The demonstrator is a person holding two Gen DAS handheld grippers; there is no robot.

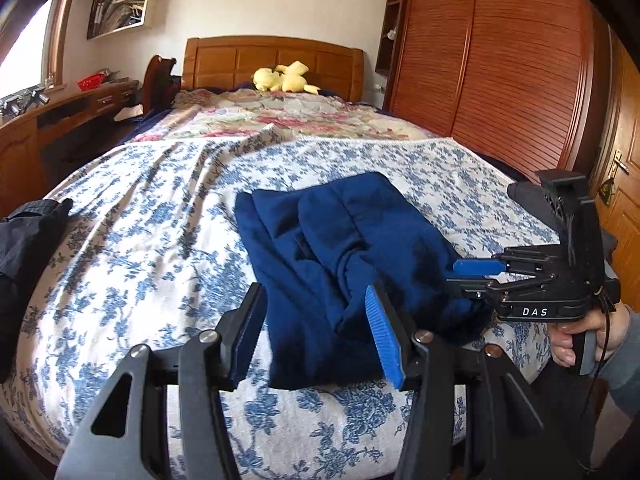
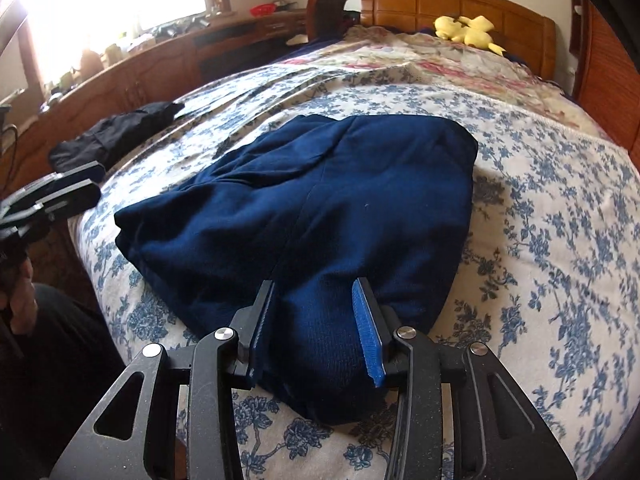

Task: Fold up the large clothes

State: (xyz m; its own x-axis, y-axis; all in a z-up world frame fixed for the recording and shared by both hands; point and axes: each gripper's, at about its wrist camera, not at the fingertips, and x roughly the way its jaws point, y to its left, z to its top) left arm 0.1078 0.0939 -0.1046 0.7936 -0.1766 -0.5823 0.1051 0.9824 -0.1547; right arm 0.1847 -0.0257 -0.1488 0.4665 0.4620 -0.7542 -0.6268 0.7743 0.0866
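Note:
A navy blue garment [image 1: 340,264] lies folded in a thick bundle on the blue-flowered bedspread [image 1: 160,248]; it also shows in the right wrist view [image 2: 320,200]. My left gripper [image 1: 316,336] is open, its jaws wide apart over the garment's near edge. My right gripper [image 2: 316,328] is open, with the garment's near right corner between its jaws, not pinched. The right gripper also shows in the left wrist view [image 1: 476,274], at the garment's right edge. The left gripper shows at the left edge of the right wrist view [image 2: 68,188].
A black garment [image 2: 116,136] lies at the bed's left edge, also in the left wrist view [image 1: 28,240]. A yellow plush toy [image 1: 284,78] sits by the wooden headboard [image 1: 240,60]. A wooden desk [image 1: 60,120] runs along the left, a wardrobe [image 1: 500,72] on the right.

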